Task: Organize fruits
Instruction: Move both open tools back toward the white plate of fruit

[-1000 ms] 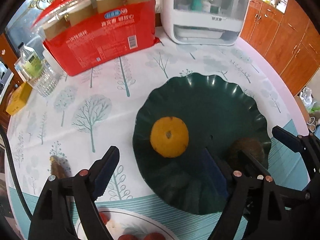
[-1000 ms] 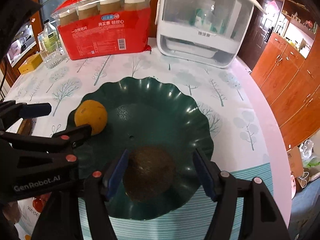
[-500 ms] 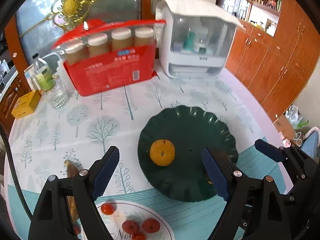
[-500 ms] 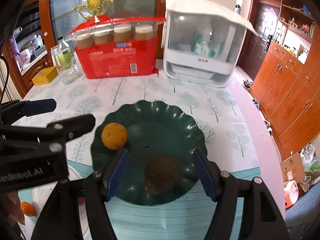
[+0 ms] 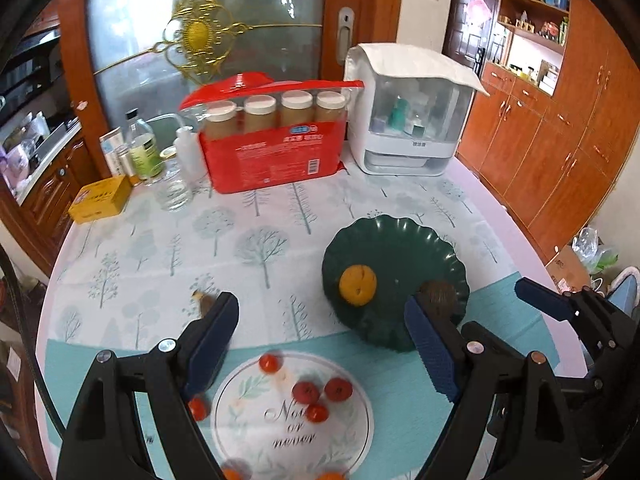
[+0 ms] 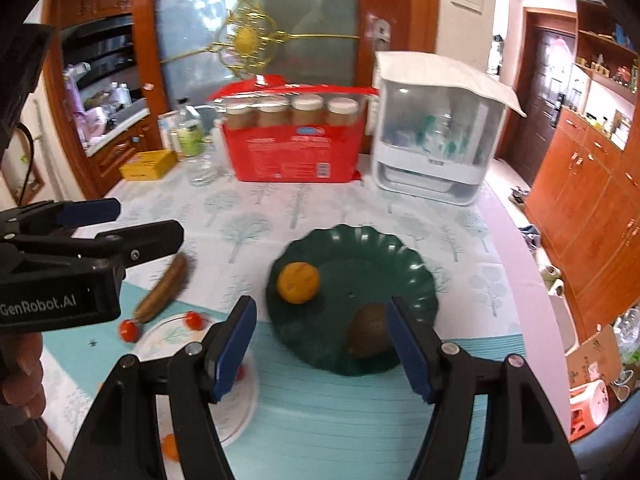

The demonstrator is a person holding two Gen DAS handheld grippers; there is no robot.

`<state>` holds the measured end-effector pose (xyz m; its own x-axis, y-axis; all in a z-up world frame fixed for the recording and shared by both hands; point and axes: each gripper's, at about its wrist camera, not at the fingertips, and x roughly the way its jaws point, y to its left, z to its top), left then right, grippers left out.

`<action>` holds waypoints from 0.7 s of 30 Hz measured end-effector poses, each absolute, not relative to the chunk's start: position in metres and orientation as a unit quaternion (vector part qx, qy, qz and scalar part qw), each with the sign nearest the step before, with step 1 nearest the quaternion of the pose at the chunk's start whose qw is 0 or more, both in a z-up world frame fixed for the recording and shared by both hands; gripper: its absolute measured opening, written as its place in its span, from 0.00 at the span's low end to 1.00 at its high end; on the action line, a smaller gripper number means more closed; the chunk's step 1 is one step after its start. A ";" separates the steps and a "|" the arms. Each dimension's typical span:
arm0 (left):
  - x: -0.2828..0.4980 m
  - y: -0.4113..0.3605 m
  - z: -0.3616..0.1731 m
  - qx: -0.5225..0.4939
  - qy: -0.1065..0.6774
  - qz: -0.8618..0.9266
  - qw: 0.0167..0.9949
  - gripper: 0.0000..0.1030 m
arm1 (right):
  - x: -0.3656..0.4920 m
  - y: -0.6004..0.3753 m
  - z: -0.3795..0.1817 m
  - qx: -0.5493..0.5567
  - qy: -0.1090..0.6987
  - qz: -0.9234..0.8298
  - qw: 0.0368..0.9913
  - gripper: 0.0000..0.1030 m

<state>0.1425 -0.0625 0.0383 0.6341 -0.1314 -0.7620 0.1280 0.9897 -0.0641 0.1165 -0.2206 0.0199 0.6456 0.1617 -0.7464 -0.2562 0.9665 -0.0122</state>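
Green plate (image 6: 416, 264) is now holding orange (image 6: 298, 282) and kiwi (image 6: 370, 330); right gripper (image 6: 322, 342), open and empty, is backing away, as is the open left gripper (image 5: 320, 344).

Kiwi (image 5: 438, 294): lower part hidden behind the right blue pad of the left gripper (image 5: 320, 344); in the right wrist view the kiwi (image 6: 366, 336) has its right side covered by a pad of the right gripper (image 6: 320, 344). Brown elongated fruit (image 5: 202, 300): mostly hidden behind the left pad; motion-blurred in the right wrist view (image 6: 164, 288), kind not identifiable. Orange fruits (image 5: 236, 474) at the bottom edge: cut off and blurred. White plate (image 6: 240, 408): largely covered by the right gripper's left finger. Contents of the white cabinet (image 6: 436, 136): too indistinct to name. Lettering on the red package (image 5: 276, 160): too small to read.
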 end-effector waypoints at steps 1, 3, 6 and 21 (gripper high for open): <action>0.134 -0.056 0.040 -0.006 0.420 -0.069 0.905 0.82 | 0.111 -0.217 0.021 -0.058 0.404 0.124 0.904 0.66; 0.122 -0.045 0.041 -0.015 0.419 -0.063 0.906 0.82 | 0.101 -0.208 0.021 -0.059 0.406 0.137 0.902 0.67; 0.104 -0.029 0.038 -0.028 0.421 -0.051 0.905 0.82 | 0.088 -0.195 0.017 -0.063 0.414 0.158 0.894 0.67; 0.039 0.031 -0.040 -0.029 0.487 -0.001 0.873 0.82 | 0.045 -0.154 -0.045 -0.075 0.486 0.232 0.839 0.67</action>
<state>0.0388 0.0309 -0.0403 0.5248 -0.0300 -0.8507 -0.0258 0.9984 -0.0512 0.0448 -0.1535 -0.0448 0.4206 0.3167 -0.8502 -0.4618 0.8813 0.0998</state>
